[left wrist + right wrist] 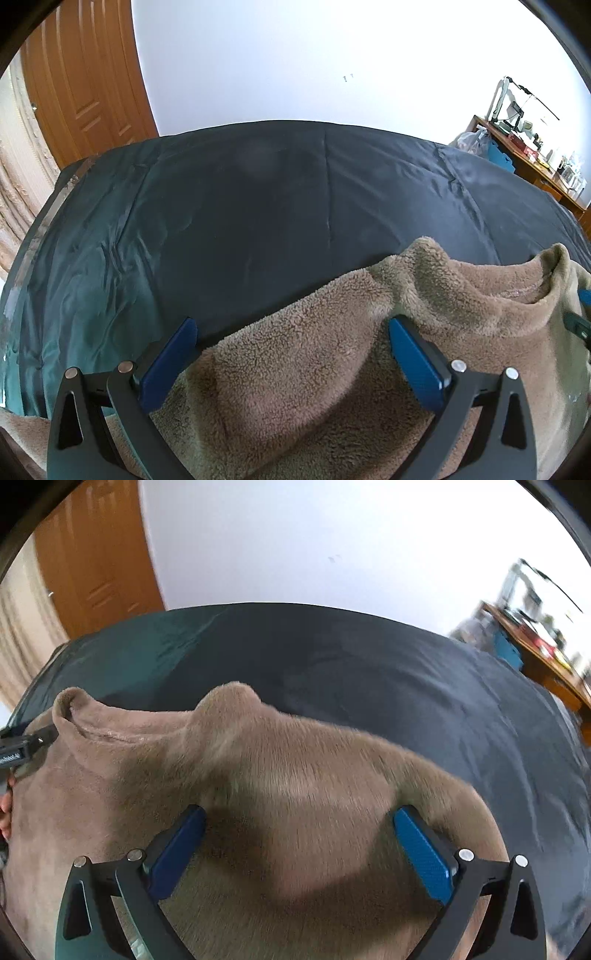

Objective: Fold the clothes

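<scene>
Here, in the left wrist view, the left tongs (291,328) stood wide apart at the bottom of the frame, gripping nothing, with the brown fleece garment (332,354) bunched between and beneath the blue pads (166,365), filling the lower right on the dark bedspread (240,206). In the right wrist view, the right tongs (299,819) likewise gaped open over the garment (258,775), its collar (81,716) at centre left; a wooden door (96,561) showed upper left.
</scene>
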Demonstrator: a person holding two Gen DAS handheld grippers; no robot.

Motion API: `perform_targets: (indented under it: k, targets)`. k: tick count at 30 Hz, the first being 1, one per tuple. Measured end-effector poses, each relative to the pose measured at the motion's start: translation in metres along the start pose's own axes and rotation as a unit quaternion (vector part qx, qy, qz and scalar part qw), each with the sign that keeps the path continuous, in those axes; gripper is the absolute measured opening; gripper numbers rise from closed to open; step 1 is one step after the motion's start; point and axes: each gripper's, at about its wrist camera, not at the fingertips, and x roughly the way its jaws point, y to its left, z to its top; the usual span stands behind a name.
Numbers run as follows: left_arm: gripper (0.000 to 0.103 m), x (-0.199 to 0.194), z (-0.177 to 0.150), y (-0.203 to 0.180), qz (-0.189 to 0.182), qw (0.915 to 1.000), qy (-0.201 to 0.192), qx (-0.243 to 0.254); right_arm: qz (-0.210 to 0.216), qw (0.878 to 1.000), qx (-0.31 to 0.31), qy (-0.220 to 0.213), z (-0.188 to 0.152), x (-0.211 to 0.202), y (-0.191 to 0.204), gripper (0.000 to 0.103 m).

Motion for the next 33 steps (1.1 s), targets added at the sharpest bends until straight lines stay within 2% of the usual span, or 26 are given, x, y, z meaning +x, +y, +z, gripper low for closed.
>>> perform_targets:
  k: [3,5,9,11,15,18,20,23,30,33]
  targets:
    - [0.103,-0.018,-0.002,0.004,0.016,0.9995,-0.004,-0.029,0.056,0.998,-0.008,-0.018,-0.019,-0.042,0.021,0.103]
    - [0.103,-0.042,-0.006,0.0,0.003,0.9996,-0.018,-0.023,0.094,0.995,-0.041,-0.013,-0.043,-0.071,0.041,0.103]
    - [0.103,-0.088,-0.033,-0.033,-0.009,0.998,-0.033,0.053,0.14,0.984,-0.107,0.011,-0.103,-0.108,0.08,0.103]
    - [0.103,-0.105,-0.049,-0.051,-0.01,0.9953,-0.033,0.091,0.148,0.98,-0.134,0.014,-0.134,-0.121,0.09,0.103]
    - [0.103,-0.128,-0.093,-0.07,-0.028,0.9916,-0.017,0.125,0.126,0.978,-0.163,0.031,-0.181,-0.133,0.092,0.103]
    - [0.103,-0.129,-0.108,-0.082,-0.059,0.9908,0.017,0.121,0.107,0.98,-0.163,0.036,-0.212,-0.135,0.082,0.103]
    - [0.103,-0.123,-0.114,-0.088,-0.083,0.9896,0.043,0.11,0.1,0.982,-0.161,0.013,-0.226,-0.143,0.078,0.103]
    - [0.103,-0.116,-0.129,-0.106,-0.099,0.9879,0.063,0.102,0.096,0.984,-0.149,-0.014,-0.237,-0.149,0.076,0.103]
    - [0.103,-0.109,-0.142,-0.124,-0.074,0.9899,0.026,0.118,0.095,0.984,-0.15,-0.016,-0.235,-0.151,0.075,0.103]
    - [0.103,-0.107,-0.142,-0.124,-0.075,0.9898,0.007,0.121,0.096,0.984,-0.152,-0.017,-0.233,-0.152,0.073,0.103]
